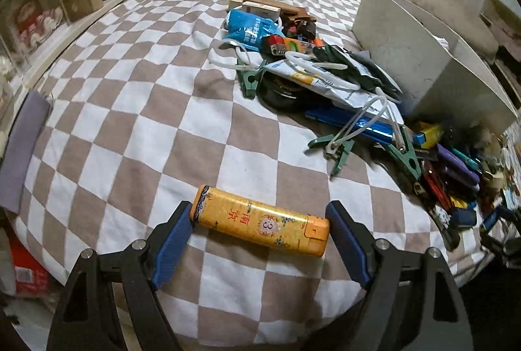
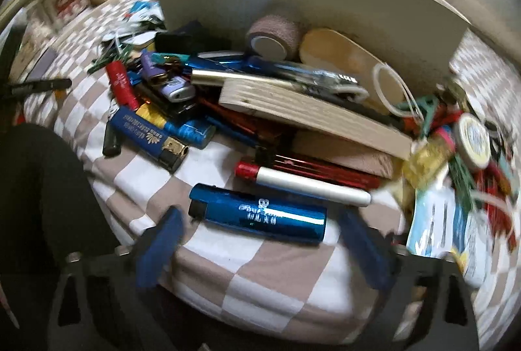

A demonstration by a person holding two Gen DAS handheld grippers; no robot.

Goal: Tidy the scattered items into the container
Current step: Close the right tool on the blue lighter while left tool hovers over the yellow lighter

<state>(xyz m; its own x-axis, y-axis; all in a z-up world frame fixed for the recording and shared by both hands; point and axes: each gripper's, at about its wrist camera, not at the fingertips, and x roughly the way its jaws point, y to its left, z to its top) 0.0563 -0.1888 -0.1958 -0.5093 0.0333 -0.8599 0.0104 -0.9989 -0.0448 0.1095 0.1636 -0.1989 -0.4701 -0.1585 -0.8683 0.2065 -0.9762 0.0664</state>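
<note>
Left wrist: left gripper (image 1: 260, 229) is clamped on the yellow lighter (image 1: 262, 224), one pad on each end. Lighter's long axis runs across the jaws, left-right in view, cap end toward the right finger, tilted slightly down to the right. It sits above the checked bedsheet (image 1: 136, 123), well apart from the white box (image 1: 420, 58), which lies up and to the right past the clutter pile (image 1: 309, 71). Carry goes that way.

Right wrist: right gripper (image 2: 257, 230) is spread wide, gripping nothing. The blue lighter (image 2: 260, 214) lies flat on the sheet between the fingers, neither pad touching by the look of it (view is blurred). Long axis across the jaws, black cap end pointing left. The box is straight ahead, near, behind the heap; right hand is the nearer one to it.
</note>
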